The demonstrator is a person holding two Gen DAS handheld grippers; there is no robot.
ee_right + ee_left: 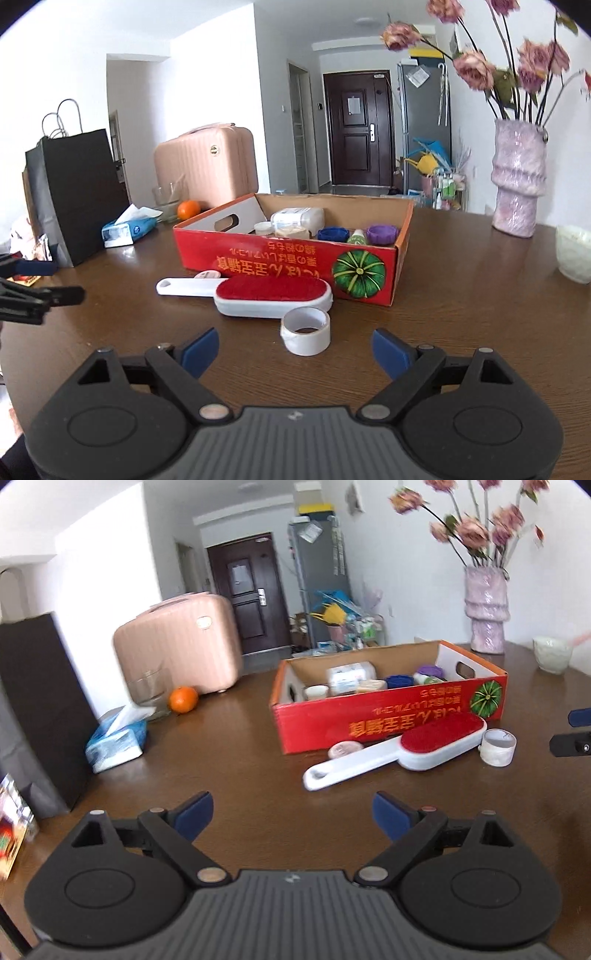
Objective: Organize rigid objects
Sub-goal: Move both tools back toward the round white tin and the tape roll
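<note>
Dark brown wooden surface (461,295), carrying: one open red cardboard box with a printed green pumpkin (291,273), at 12 o'clock from the right gripper (295,354); inside it, a clear plastic jar lying on its side (297,218), a blue ribbed cap (332,234) and a purple ribbed cap (383,234), among smaller items too crowded to tell apart. Just before the box's front wall lies a white-handled lint brush with a red pad (258,295), handle toward 9 o'clock; a small round pink lid (207,274) sits between handle and box. A white roll of tape (306,330) stands touching the brush head's near edge, directly ahead of the right gripper, whose jaws are spread wide and hold nothing. The left gripper (293,814), jaws likewise wide and empty, has the brush at 1 o'clock. Surroundings: pink textured vase of dried roses (517,177) at 2 o'clock, pale green cup (574,254) at 3 o'clock, black paper bag (74,195), blue tissue pack (129,229), orange fruit (188,209) and clear glass (166,201) at 10 to 11 o'clock, pink hard-shell suitcase (207,166) behind them.
</note>
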